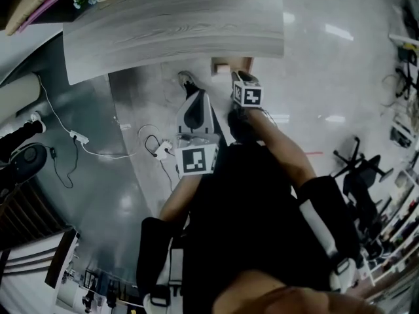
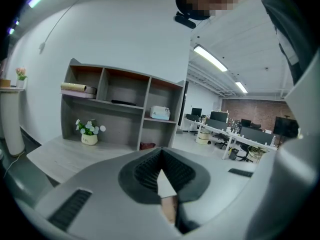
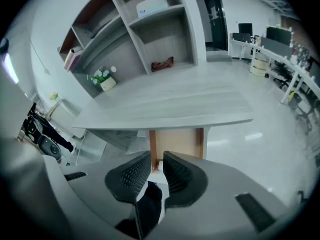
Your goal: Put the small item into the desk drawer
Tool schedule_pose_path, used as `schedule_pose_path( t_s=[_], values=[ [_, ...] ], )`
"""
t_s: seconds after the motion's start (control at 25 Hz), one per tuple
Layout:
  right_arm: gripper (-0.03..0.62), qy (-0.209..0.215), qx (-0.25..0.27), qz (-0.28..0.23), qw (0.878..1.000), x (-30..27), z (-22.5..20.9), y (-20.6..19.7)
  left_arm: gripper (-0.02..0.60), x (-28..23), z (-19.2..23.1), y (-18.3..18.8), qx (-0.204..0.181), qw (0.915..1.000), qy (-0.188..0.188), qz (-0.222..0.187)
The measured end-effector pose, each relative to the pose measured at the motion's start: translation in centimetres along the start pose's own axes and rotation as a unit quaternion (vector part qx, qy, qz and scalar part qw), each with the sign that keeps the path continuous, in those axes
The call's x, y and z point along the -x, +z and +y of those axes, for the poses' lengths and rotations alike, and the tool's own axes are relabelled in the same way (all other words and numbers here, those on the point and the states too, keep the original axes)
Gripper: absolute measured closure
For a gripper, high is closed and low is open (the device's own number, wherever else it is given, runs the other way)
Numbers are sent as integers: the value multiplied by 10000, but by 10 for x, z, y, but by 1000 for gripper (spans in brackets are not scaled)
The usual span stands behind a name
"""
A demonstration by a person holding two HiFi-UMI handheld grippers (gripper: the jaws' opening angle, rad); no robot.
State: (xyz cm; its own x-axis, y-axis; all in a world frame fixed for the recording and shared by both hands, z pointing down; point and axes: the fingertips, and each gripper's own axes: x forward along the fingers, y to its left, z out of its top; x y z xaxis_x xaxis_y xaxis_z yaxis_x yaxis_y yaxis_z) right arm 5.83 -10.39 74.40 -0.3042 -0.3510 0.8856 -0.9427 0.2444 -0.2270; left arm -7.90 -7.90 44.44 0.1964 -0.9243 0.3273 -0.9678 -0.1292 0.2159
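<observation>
The grey desk (image 1: 177,25) fills the top of the head view, and its wood-lined drawer (image 1: 231,64) stands pulled out under the front edge. My right gripper (image 3: 156,156) hangs over the drawer (image 3: 175,141), pointing steeply down. Its jaws stand a narrow gap apart with nothing between them. My left gripper (image 2: 161,154) is beside it (image 1: 194,120), raised nearly level towards the shelf unit. Its pads meet at the tips and hold nothing. I cannot pick out a small item in either gripper or in the drawer.
A shelf unit (image 2: 125,109) stands at the back of the desk with a small flower pot (image 2: 89,133), a white box (image 2: 160,112) and a red object (image 3: 162,64). Cables and a power strip (image 1: 78,136) lie on the floor at left. Office chairs (image 1: 357,169) stand at right.
</observation>
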Motion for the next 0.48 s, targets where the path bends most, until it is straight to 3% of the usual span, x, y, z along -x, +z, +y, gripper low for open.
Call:
schedule_pose_path(
  t_s=[0.28,0.48],
  values=[
    [566,257,69,-870,9959,71,8,40,584,9,-24,19,-104,9995,-104,-264],
    [583,389,323,-1644,9851,131,16,70,584,18,-40,29,-196,9989,-179,-391]
  ],
)
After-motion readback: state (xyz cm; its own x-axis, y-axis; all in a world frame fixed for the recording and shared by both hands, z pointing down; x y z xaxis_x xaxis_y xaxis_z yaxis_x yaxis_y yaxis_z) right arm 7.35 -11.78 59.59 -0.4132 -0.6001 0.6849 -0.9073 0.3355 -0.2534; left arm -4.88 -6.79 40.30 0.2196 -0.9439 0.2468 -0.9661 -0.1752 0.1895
